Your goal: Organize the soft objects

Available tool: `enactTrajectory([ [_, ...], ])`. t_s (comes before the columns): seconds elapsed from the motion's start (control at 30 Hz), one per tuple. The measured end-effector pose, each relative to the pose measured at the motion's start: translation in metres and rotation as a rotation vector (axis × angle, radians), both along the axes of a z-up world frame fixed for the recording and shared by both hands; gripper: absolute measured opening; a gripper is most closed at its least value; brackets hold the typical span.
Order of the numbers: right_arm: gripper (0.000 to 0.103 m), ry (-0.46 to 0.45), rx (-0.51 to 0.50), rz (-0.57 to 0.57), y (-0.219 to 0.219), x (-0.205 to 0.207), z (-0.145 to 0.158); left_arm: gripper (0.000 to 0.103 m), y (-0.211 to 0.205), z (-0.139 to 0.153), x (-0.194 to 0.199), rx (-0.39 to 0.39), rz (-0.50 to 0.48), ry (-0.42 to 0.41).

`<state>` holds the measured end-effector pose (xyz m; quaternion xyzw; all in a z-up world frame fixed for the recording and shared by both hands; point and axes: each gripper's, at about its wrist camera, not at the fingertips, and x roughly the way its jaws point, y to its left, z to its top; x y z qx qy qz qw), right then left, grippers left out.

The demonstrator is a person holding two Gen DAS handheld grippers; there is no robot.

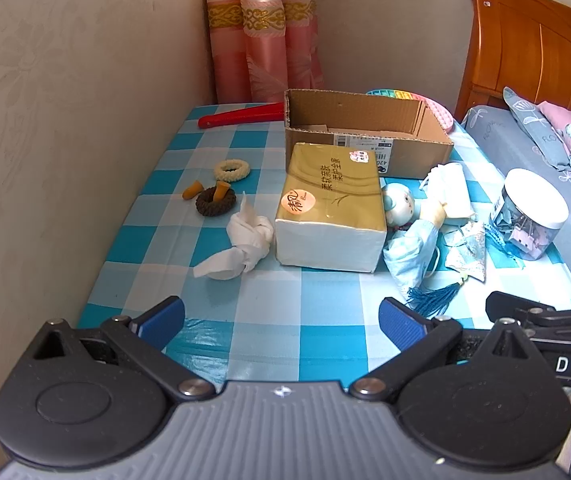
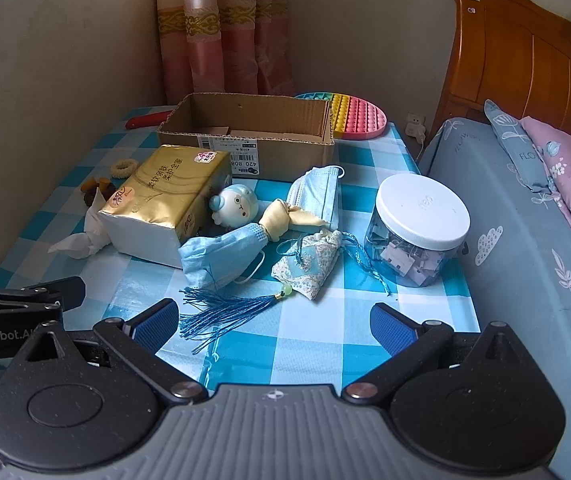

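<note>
An open cardboard box stands at the back of the checked table. In front lie a gold tissue pack, a knotted white cloth, a cream scrunchie, a dark scrunchie, a blue doll, face masks and a tasselled sachet. My left gripper is open and empty at the near table edge. My right gripper is open and empty, just short of the blue tassel.
A clear jar with a white lid stands at the right. A rainbow pop mat and a red tool lie behind the box. A wall runs on the left; a bed borders the right.
</note>
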<state>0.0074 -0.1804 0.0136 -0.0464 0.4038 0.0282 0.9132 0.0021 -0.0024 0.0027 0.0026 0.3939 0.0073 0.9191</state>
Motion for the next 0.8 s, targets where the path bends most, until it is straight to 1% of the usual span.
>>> enactTrajectory([
  [0.27,0.103,-0.025,-0.007,0.039,0.002,0.003,0.000,0.102,0.000,-0.001,0.003,-0.002,-0.008,-0.009],
  [0.37,0.103,-0.038,-0.008,0.071,0.003,0.003,-0.001,0.102,0.000,-0.003,0.005,-0.001,-0.015,-0.016],
  [0.5,0.103,-0.055,-0.001,0.115,0.002,0.003,-0.002,0.102,-0.001,-0.005,0.006,0.021,-0.035,-0.046],
  [0.6,0.103,-0.064,-0.009,0.125,0.000,0.005,-0.005,0.102,-0.001,-0.008,0.008,0.043,-0.035,-0.074],
  [0.8,0.103,-0.056,-0.021,0.144,-0.012,0.012,-0.019,0.102,0.005,-0.018,0.014,0.050,-0.048,-0.098],
])
